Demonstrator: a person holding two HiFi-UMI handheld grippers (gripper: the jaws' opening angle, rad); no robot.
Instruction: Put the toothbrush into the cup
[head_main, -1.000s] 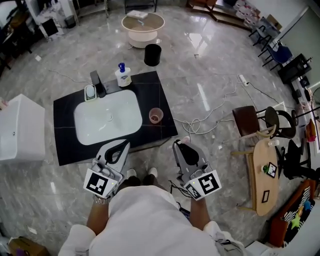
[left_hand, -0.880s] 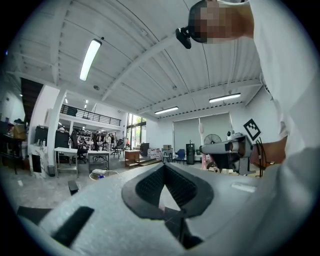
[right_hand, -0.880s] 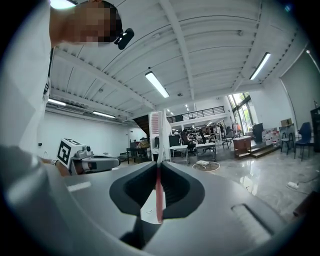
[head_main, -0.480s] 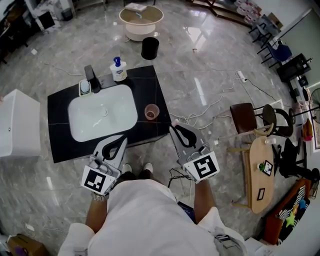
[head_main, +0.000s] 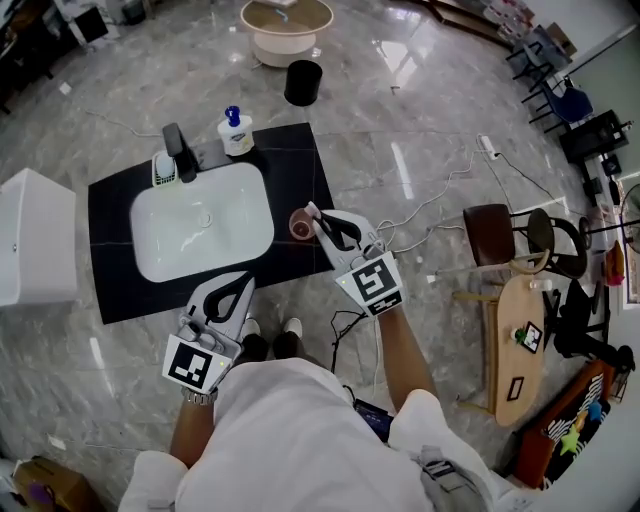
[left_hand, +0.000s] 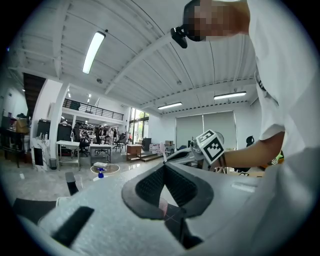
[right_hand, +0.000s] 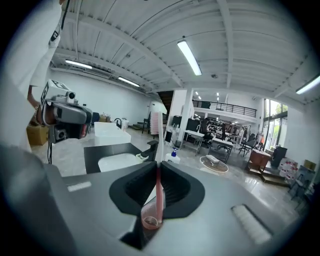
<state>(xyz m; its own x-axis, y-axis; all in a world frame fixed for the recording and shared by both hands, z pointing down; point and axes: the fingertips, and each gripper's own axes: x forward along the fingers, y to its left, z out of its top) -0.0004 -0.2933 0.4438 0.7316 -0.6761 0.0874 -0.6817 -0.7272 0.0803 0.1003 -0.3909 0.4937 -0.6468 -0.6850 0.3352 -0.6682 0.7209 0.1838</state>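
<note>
Right gripper view shows the right gripper (right_hand: 158, 169) clamped on the toothbrush (right_hand: 158, 192) by its pink handle, bristles up, the lower end aimed at the cup (right_hand: 149, 221) just below, likely so it can drop straight in; whether the end has passed the rim cannot be told; head view puts the cup near the counter's (head_main: 300, 160) right edge, beside the sink (head_main: 200, 215), with bare counter around it and open floor to the right; the left gripper (head_main: 238, 292), jaws together on nothing, hangs off the front edge, out of the way.
</note>
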